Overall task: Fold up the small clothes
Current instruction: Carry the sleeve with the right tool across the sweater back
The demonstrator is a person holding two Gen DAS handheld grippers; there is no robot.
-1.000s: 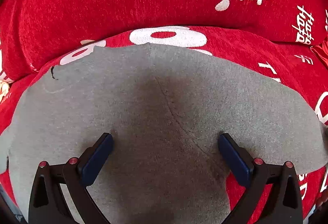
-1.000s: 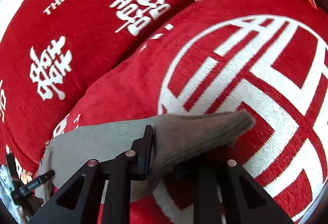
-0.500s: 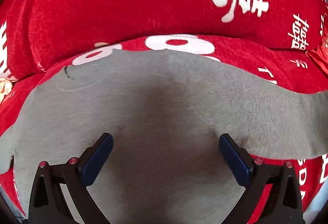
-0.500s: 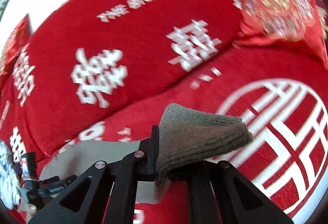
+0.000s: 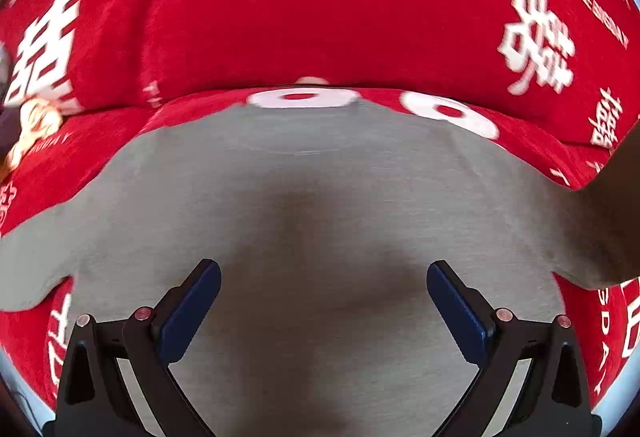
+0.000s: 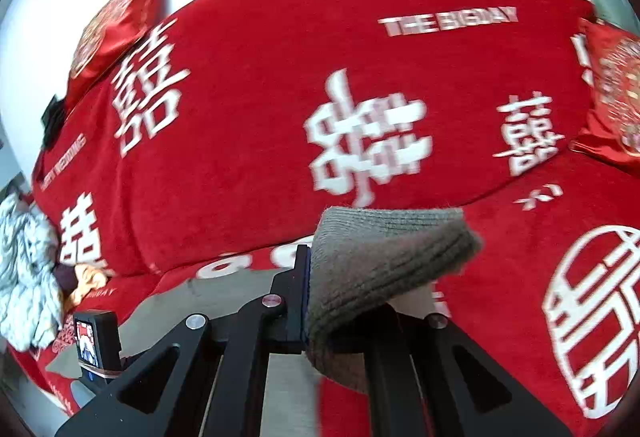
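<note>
Grey garment [image 5: 320, 221] lies spread flat on the red sofa cover [image 5: 280, 9], smooth jersey-type fabric. In the left wrist view its long axis runs side to side across the seat, far edge curving along the base of the backrest. Right end of it lifts up & off toward the frame's right edge.

Left gripper [image 5: 323, 301]: jaws wide apart, blue pads [image 5: 188, 317] clear of each other, nothing between them, hovering over the middle of the grey cloth.

Right gripper [image 6: 340, 301]: jaws clamped tight on a ribbed knit cuff [image 6: 384, 257], brown-grey, thick, coarse ribs. Cuff stands up out of the jaws, open end pointing to the right of frame, raised above the seat. Below it the grey cloth trails down between the gripper's arms.

Sofa cover is plush red w/ white double-happiness characters & "THE BIGDAY" lettering. Red embroidered cushion [image 6: 616, 93] at right, another [image 6: 112, 25] up left. White fluffy bundle [image 6: 24, 265] at far left of seat.
</note>
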